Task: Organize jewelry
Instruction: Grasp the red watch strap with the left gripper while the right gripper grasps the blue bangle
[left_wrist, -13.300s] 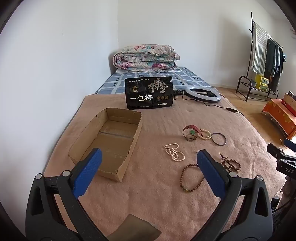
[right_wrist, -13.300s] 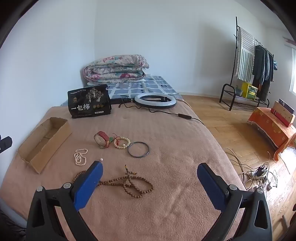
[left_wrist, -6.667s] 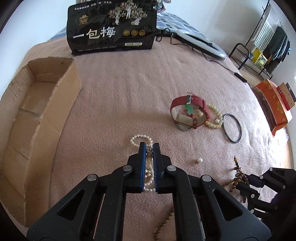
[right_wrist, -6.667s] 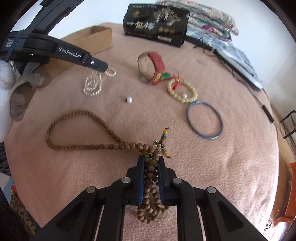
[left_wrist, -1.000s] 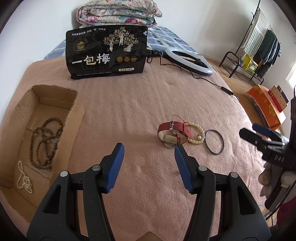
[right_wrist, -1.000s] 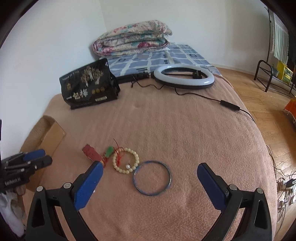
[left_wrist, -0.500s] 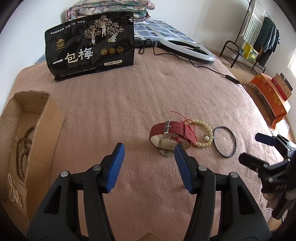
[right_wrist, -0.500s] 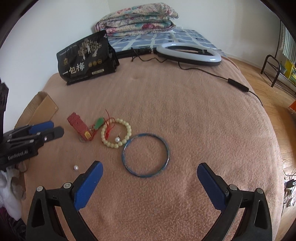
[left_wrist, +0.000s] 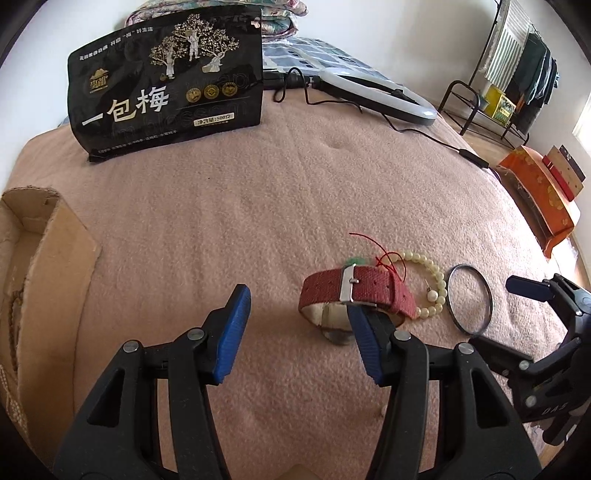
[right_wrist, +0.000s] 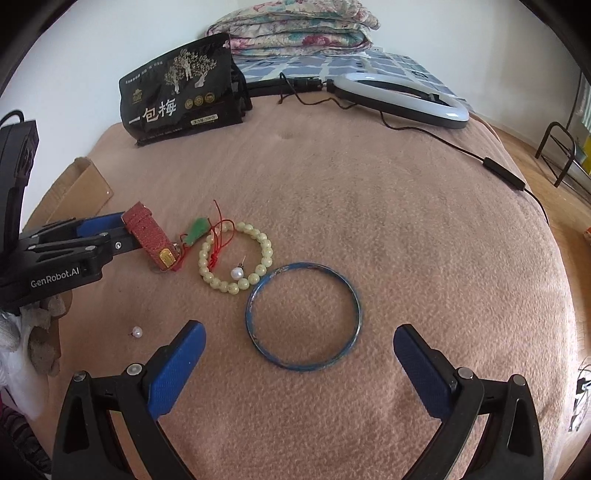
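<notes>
On the pink blanket lie a red-strap watch (left_wrist: 356, 291), a pale bead bracelet (left_wrist: 430, 286) with red cord, and a dark bangle (left_wrist: 470, 299). My left gripper (left_wrist: 299, 328) is open, its right finger touching the watch's near side. In the right wrist view my right gripper (right_wrist: 299, 365) is open just above the near edge of the blue bangle (right_wrist: 303, 315), with the watch (right_wrist: 149, 236), the bead bracelet (right_wrist: 236, 262), a pearl stud (right_wrist: 236, 273) and a loose pearl (right_wrist: 137, 331) to its left. The left gripper (right_wrist: 99, 230) shows there at the watch.
A cardboard box (left_wrist: 40, 266) with wooden beads stands at the left edge. A black snack bag (left_wrist: 166, 81) stands at the back, a ring light (left_wrist: 376, 96) with its cable behind it. The bed's right edge drops to a wooden floor (right_wrist: 576, 177).
My left gripper has moved forward and down to the watch. My right gripper has moved closer over the bangle. Both stay open.
</notes>
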